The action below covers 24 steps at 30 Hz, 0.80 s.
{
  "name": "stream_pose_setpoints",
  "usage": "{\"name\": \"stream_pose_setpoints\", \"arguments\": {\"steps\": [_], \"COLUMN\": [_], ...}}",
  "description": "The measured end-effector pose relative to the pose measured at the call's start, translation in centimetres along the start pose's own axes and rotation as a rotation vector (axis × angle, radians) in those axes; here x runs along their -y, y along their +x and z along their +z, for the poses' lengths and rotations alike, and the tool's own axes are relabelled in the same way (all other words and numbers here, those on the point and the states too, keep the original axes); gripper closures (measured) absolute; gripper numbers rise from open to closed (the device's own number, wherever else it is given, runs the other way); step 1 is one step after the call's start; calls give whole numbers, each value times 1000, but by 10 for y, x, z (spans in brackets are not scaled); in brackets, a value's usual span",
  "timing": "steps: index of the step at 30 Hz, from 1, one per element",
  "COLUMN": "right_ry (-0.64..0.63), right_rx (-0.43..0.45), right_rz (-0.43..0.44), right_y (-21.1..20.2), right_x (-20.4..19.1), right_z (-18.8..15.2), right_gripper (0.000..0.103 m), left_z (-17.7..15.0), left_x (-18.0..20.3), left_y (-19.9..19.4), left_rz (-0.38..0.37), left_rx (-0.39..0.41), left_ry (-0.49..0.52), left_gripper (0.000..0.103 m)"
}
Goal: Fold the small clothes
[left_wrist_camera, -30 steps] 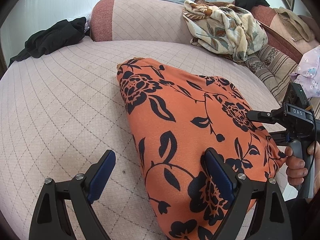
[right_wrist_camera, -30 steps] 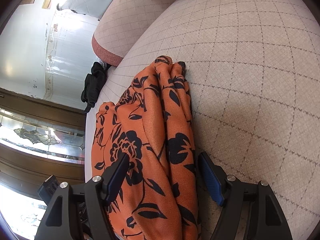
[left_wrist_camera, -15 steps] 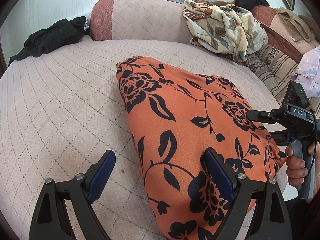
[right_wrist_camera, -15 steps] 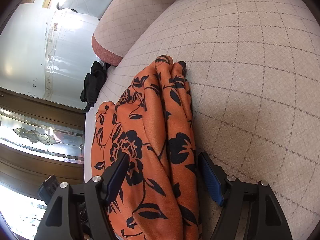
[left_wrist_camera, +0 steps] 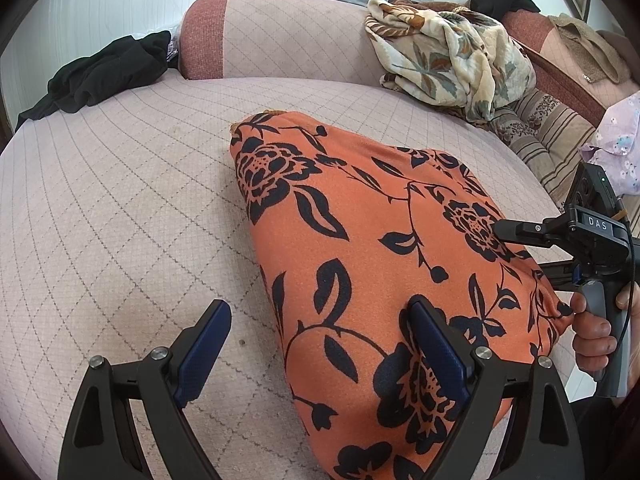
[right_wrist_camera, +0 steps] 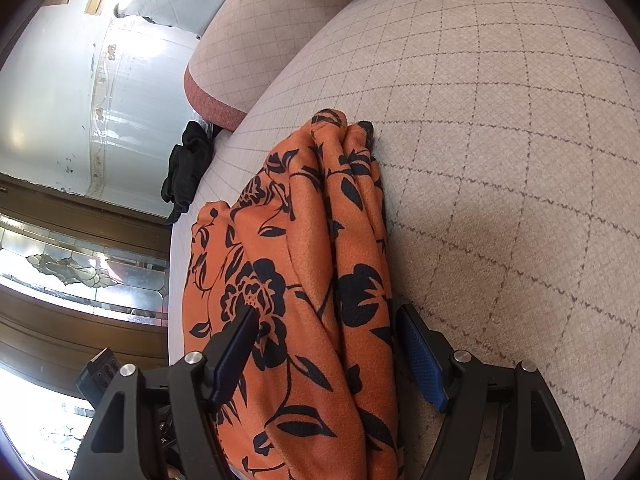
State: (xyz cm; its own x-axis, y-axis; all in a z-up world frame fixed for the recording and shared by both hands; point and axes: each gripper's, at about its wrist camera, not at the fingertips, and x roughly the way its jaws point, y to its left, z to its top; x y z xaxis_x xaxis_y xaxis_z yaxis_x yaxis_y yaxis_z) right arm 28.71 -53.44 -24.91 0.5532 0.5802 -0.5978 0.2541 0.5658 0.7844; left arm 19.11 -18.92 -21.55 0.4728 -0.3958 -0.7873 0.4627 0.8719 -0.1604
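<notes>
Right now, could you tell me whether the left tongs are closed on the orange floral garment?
No, the left tongs stand wide open, one finger over the garment and the other over the bare cushion.

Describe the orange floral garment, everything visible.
The orange garment is a matte, finely textured fabric printed with black roses, leaves and vines. It lies folded into a compact stack on the quilted pink cushion; the right wrist view shows several rounded layers along one edge. The right gripper straddles that edge with jaws open. The left gripper is open too, one finger over the cloth.
</notes>
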Motion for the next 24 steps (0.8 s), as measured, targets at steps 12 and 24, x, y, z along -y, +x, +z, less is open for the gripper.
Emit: {"name": "stream_pose_setpoints", "arguments": {"steps": [12,24], "right_ry": [-2,-1], "right_rx": [-4,-2], "right_rz": [3,3], "right_y": [0,1], "right_x": [0,0], "right_z": [1,0], "right_gripper": [28,28], "left_z": [-3,-1], "left_x": [4,4], "left_y": [4,6], "left_rz": [-7,-19], "left_rx": [-7,-15], "left_ry": [-1,-8], "left_gripper": [12,12]}}
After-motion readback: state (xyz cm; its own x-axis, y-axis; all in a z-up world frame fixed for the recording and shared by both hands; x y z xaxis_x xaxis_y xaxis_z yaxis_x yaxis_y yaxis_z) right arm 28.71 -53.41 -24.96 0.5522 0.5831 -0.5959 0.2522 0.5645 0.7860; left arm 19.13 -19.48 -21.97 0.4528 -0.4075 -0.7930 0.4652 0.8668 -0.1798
